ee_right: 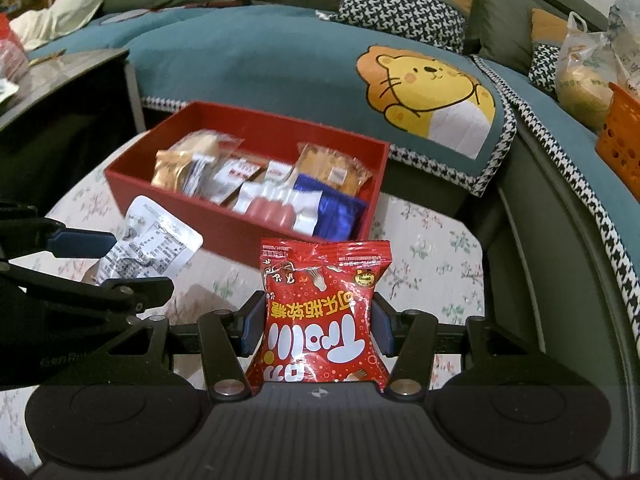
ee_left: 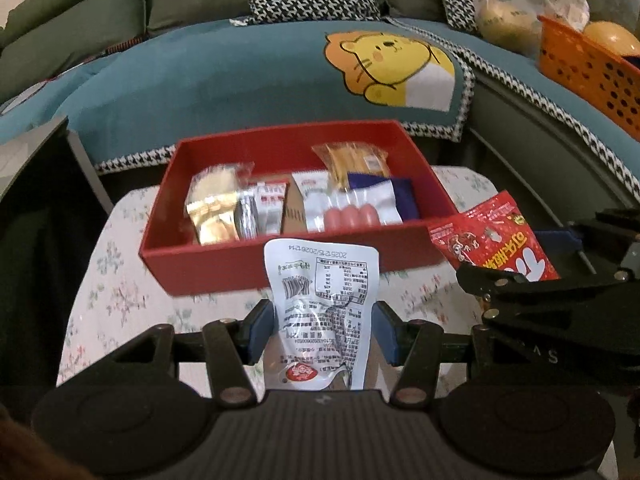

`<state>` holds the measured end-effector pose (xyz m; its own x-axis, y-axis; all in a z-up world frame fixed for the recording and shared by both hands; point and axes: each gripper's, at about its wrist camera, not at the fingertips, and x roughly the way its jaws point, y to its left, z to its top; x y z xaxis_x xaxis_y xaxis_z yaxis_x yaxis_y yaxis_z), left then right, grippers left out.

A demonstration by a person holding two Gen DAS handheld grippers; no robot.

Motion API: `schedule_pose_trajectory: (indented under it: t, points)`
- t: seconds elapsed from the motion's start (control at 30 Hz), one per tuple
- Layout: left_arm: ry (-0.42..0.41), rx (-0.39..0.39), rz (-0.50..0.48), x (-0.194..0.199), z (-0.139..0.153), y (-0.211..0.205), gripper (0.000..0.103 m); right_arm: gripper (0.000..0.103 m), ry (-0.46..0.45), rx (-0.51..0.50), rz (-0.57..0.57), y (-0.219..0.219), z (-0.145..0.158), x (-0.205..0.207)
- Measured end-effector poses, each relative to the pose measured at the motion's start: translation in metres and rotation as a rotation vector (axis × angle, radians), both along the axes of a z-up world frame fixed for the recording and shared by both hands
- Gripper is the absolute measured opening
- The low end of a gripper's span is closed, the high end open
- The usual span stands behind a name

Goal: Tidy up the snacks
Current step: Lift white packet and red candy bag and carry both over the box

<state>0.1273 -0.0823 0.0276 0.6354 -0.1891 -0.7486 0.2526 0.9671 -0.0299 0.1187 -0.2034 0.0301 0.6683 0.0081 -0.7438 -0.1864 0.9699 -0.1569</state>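
Note:
My left gripper (ee_left: 322,330) is shut on a white snack packet (ee_left: 322,304) and holds it upright in front of the red box (ee_left: 280,258). My right gripper (ee_right: 316,322) is shut on a red candy bag (ee_right: 320,308), also held in front of the red box (ee_right: 248,224). The box holds several snacks: a gold packet (ee_left: 214,216), a sausage pack (ee_left: 350,210), a blue packet (ee_left: 404,196) and a biscuit pack (ee_left: 356,160). The red bag (ee_left: 490,236) and the white packet (ee_right: 154,246) each show in the other view.
The box stands on a floral-cloth table (ee_left: 120,292). Behind it is a teal sofa cover with a lion picture (ee_left: 396,68). An orange basket (ee_left: 592,68) and plastic bags (ee_left: 508,4) sit at the right. A dark side table (ee_right: 60,92) is at the left.

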Motion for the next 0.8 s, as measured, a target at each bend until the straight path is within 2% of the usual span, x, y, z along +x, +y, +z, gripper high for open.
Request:
schedule_pose_trajectory:
  t: [0.4,0.8]
  points:
    - [-0.045,0.0,0.025,0.042,0.011,0.003,0.086,0.061,-0.038,0.023,-0.031,0.004,0.008,0.044]
    - [-0.067,0.017,0.052,0.088,0.005,0.0,0.086,0.061,-0.047,0.056,-0.065,0.002,0.0,0.088]
